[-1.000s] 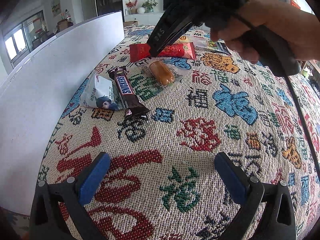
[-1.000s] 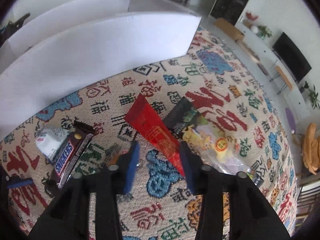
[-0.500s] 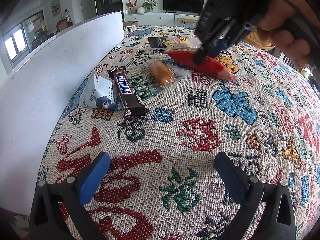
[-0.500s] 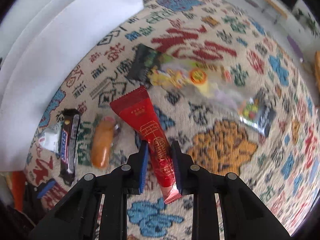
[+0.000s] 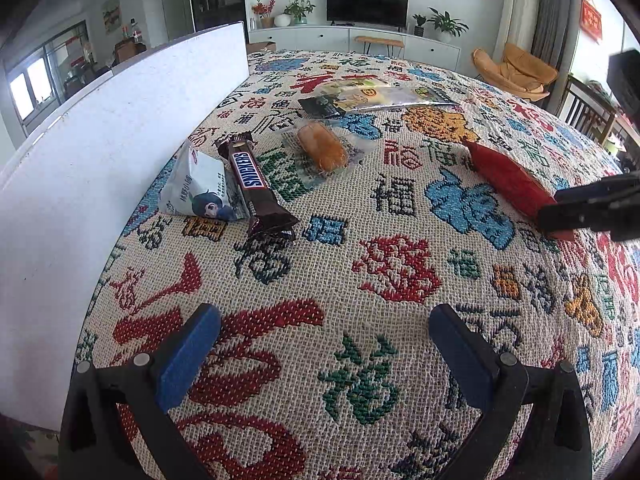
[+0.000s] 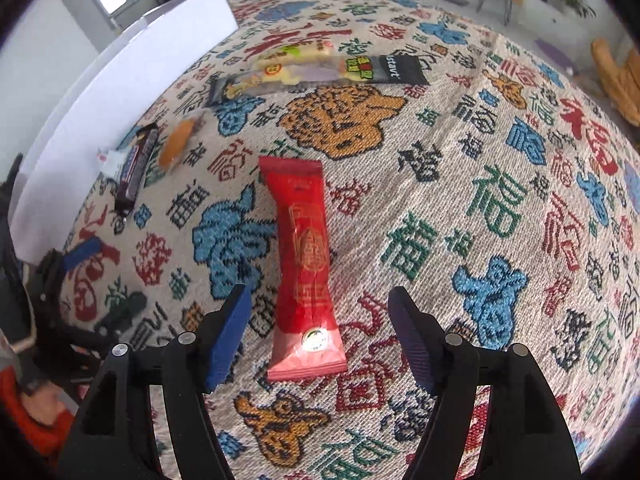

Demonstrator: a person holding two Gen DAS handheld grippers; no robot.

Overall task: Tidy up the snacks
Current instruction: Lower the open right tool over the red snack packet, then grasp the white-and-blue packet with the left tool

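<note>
A long red snack packet (image 6: pixel 306 264) lies flat on the patterned cloth, lengthwise between the fingers of my right gripper (image 6: pixel 320 300). Its jaws are opening and the blue pads stand clear of the wrapper on both sides. In the left wrist view the same red packet (image 5: pixel 508 184) is at the right, with the right gripper's black fingers (image 5: pixel 592 208) over its near end. My left gripper (image 5: pixel 324 320) hangs open over bare cloth, holding nothing. A Snickers bar (image 5: pixel 252 184), a white pouch (image 5: pixel 196 188) and a wrapped bun (image 5: pixel 322 148) lie near the white board.
A tall white board (image 5: pixel 100 132) stands along the left edge of the cloth-covered table (image 5: pixel 392 264). Two long packets (image 5: pixel 376 98) lie side by side at the far end. The left gripper (image 6: pixel 80 252) shows at the left edge of the right wrist view.
My right gripper carried the red packet from beside the far packets toward the near right, laid it on the cloth and opened. The left gripper stayed still.
</note>
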